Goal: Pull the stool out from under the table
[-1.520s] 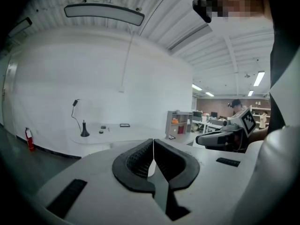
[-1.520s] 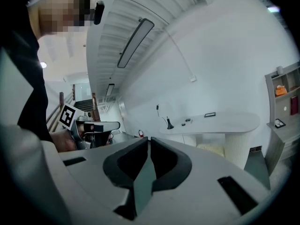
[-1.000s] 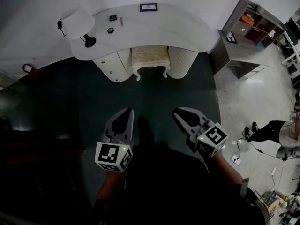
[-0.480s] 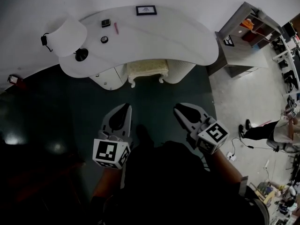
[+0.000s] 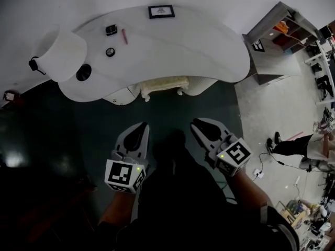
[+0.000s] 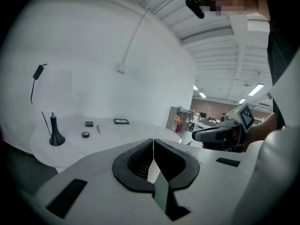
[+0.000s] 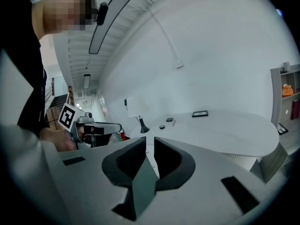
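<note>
Markers [image 5: 124,172] pattern left hand-held gripper [image 5: 141,127], right hand-held gripper [image 5: 196,124].

Stool [image 5: 164,84] mostly under table [image 5: 188,38]

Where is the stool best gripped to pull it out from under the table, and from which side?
Probably the front seat rail of the stool, near its two front corners, coming from the open floor side. Only that front edge and the curved front legs show; the rest sits tucked under the table, so the sides and back look closed off.
</note>
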Demonstrator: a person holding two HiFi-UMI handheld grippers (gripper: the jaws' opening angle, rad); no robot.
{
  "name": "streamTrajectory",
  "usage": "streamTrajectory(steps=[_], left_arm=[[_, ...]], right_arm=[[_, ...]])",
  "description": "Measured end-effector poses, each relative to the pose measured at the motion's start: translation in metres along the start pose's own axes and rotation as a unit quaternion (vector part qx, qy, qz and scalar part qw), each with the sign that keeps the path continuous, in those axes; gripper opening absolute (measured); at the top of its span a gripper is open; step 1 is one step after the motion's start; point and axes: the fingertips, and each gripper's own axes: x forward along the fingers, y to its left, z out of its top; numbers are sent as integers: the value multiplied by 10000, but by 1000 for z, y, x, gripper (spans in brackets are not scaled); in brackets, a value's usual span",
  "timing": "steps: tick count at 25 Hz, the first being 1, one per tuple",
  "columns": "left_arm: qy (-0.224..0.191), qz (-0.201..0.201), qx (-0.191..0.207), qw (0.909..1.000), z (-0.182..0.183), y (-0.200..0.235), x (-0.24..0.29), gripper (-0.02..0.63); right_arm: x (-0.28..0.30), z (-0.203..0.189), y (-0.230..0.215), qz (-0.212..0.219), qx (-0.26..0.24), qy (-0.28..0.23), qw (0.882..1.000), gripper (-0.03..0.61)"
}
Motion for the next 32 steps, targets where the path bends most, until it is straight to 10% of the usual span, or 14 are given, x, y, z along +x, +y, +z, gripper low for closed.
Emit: streamTrajectory(steps=[11, 22, 26, 32], left_arm=[[8, 474, -217, 9986, -43, 40, 85, 17], [-468, 423, 233, 9977, -185, 117, 186, 19], [-326, 433, 148, 9984, -253, 153, 224, 158], [-211, 463, 235, 9984, -342, 202, 265, 200]], right_arm=[[63, -50, -97, 247, -65, -45, 9997, 20], [155, -195, -196, 167, -193, -263, 9993, 21], [189, -253, -230, 105, -20, -193, 9998, 68], [233, -330, -278, -118, -163, -183, 9996, 115]])
